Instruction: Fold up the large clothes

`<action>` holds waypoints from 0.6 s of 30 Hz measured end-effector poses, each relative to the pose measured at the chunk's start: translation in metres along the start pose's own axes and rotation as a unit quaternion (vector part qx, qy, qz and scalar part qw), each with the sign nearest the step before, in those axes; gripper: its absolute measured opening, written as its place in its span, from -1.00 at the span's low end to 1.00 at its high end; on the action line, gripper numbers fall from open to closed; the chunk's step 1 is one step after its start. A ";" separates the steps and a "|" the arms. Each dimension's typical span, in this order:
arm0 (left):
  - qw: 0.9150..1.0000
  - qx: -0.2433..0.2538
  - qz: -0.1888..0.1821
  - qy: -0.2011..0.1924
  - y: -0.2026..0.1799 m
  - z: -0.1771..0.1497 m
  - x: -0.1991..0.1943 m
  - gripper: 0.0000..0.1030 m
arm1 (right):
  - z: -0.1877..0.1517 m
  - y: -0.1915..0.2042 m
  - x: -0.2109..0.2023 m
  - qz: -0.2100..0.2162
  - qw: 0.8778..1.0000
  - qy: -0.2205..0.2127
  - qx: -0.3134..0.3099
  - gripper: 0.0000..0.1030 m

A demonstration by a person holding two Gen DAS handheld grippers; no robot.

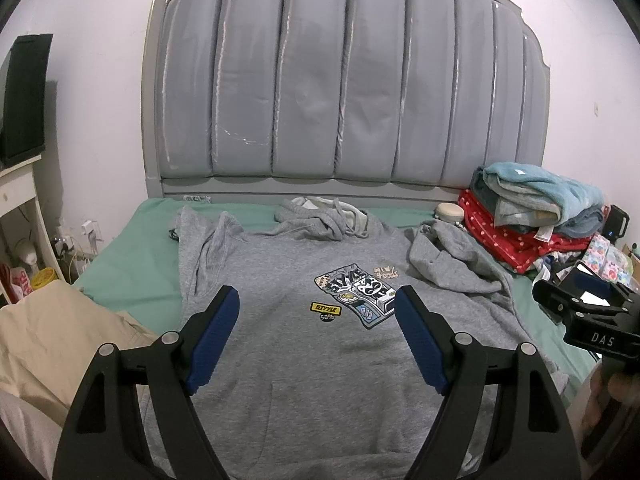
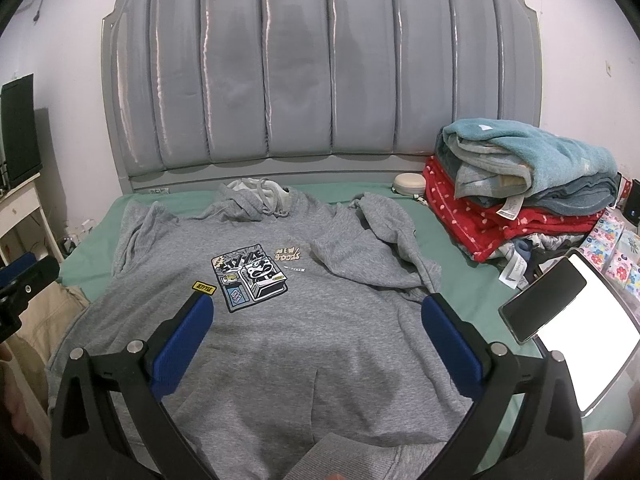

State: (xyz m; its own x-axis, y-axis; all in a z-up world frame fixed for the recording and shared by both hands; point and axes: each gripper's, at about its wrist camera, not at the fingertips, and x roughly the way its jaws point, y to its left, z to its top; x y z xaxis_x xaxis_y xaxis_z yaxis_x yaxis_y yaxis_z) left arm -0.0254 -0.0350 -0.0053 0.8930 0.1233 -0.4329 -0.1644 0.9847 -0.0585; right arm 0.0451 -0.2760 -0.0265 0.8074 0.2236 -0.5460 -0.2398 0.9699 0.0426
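A grey hoodie [image 1: 304, 344] with a printed chest graphic lies face up on the green bed sheet [image 1: 128, 264], hood toward the headboard. Both sleeves are bunched inward near the shoulders. It also shows in the right wrist view [image 2: 288, 328]. My left gripper [image 1: 316, 300] is open and empty, held above the hoodie's lower chest. My right gripper [image 2: 316, 308] is open and empty, above the hoodie's belly and pocket. The right gripper's body also shows at the right edge of the left wrist view [image 1: 588, 312].
A padded grey headboard [image 1: 344, 80] stands at the back. A stack of folded towels and red blanket [image 2: 520, 192] sits at the right. A phone [image 2: 540, 300] and lit tablet [image 2: 588, 336] lie at the right. Beige fabric [image 1: 52, 340] lies at the left, beside a white nightstand [image 1: 20, 196].
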 end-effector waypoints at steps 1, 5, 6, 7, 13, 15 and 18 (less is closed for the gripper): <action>1.000 0.000 0.000 0.000 0.000 0.000 0.000 0.60 | 0.001 0.000 -0.001 0.000 1.000 0.001 -0.001 0.99; 1.000 -0.001 0.000 0.000 0.000 0.000 0.000 0.60 | 0.000 0.000 -0.001 0.000 1.000 0.001 0.000 0.99; 1.000 -0.001 -0.001 0.000 0.001 -0.001 0.000 0.60 | 0.000 -0.001 -0.002 0.000 1.000 0.000 0.001 0.99; 1.000 -0.002 -0.001 0.000 0.000 -0.001 0.000 0.60 | -0.001 -0.001 -0.001 0.000 1.000 0.000 0.002 0.99; 1.000 0.008 -0.015 0.020 -0.008 0.008 0.011 0.60 | 0.000 -0.007 0.001 0.000 1.000 0.006 0.015 0.99; 0.999 0.017 -0.021 0.026 -0.011 0.014 0.018 0.60 | 0.002 -0.010 0.004 0.002 1.000 0.011 0.026 0.99; 0.998 0.035 -0.026 0.034 -0.013 0.023 0.030 0.60 | 0.004 -0.018 0.008 0.006 0.999 0.017 0.045 0.99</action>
State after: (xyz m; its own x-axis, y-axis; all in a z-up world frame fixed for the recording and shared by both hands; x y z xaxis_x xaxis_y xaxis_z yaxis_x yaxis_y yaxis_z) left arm 0.0131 -0.0417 0.0027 0.8689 0.0652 -0.4907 -0.0867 0.9960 -0.0211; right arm 0.0586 -0.2911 -0.0282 0.7852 0.2329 -0.5738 -0.1978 0.9724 0.1239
